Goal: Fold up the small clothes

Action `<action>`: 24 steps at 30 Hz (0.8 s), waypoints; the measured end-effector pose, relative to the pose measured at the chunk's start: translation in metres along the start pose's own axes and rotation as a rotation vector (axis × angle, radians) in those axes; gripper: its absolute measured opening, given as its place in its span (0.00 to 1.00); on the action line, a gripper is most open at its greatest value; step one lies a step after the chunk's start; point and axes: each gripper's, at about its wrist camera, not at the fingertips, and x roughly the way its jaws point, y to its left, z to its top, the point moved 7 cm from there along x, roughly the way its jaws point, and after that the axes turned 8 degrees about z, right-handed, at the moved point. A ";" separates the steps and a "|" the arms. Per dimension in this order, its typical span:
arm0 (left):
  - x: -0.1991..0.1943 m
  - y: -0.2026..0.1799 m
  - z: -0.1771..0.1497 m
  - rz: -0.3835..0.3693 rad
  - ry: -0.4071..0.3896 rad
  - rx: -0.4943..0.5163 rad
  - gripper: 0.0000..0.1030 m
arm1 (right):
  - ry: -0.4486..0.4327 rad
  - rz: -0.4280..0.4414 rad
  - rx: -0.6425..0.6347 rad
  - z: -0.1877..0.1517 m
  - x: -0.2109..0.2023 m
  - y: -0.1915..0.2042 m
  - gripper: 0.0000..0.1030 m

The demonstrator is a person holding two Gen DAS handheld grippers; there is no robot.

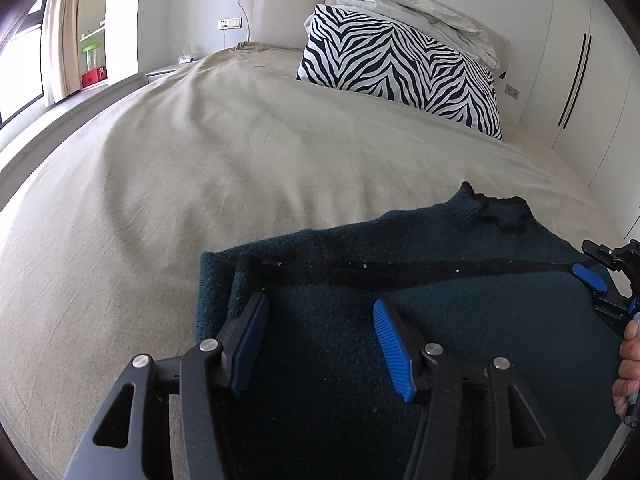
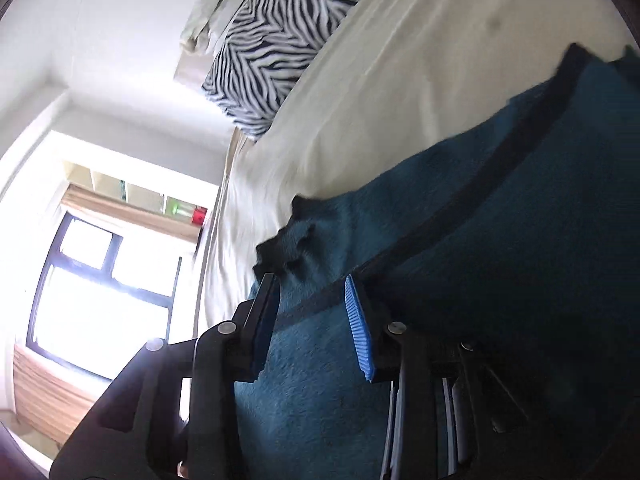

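Observation:
A dark teal knitted garment (image 1: 420, 248) with a black band and black scalloped trim lies folded on the beige bedsheet (image 1: 200, 168). My left gripper (image 1: 320, 300) hovers over its near left part, open, and its blue pads (image 1: 390, 344) hold nothing. At the right edge of the left wrist view my right gripper (image 1: 592, 264) rests by the garment's right side, held by a hand (image 1: 628, 360). In the rolled, blurred right wrist view the right gripper (image 2: 310, 284) is open over the garment (image 2: 480, 220), just below the scalloped trim (image 2: 288, 240).
A zebra-print pillow (image 1: 400, 68) and a crumpled white duvet (image 1: 420, 12) lie at the padded headboard (image 1: 288, 4). White wardrobe doors (image 1: 580, 80) stand to the right. A window (image 1: 20, 64), a curtain and shelves are on the left, beyond the bed's edge.

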 end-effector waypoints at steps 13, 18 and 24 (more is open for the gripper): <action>0.005 -0.006 -0.001 0.004 -0.002 0.028 0.64 | -0.233 -0.217 0.010 0.032 -0.117 -0.029 0.28; 0.004 -0.007 -0.001 0.011 -0.003 0.034 0.64 | 0.018 -0.034 -0.158 -0.080 -0.084 0.054 0.30; 0.004 -0.007 -0.002 0.012 -0.004 0.036 0.64 | 0.311 -0.015 -0.215 -0.196 -0.016 0.068 0.30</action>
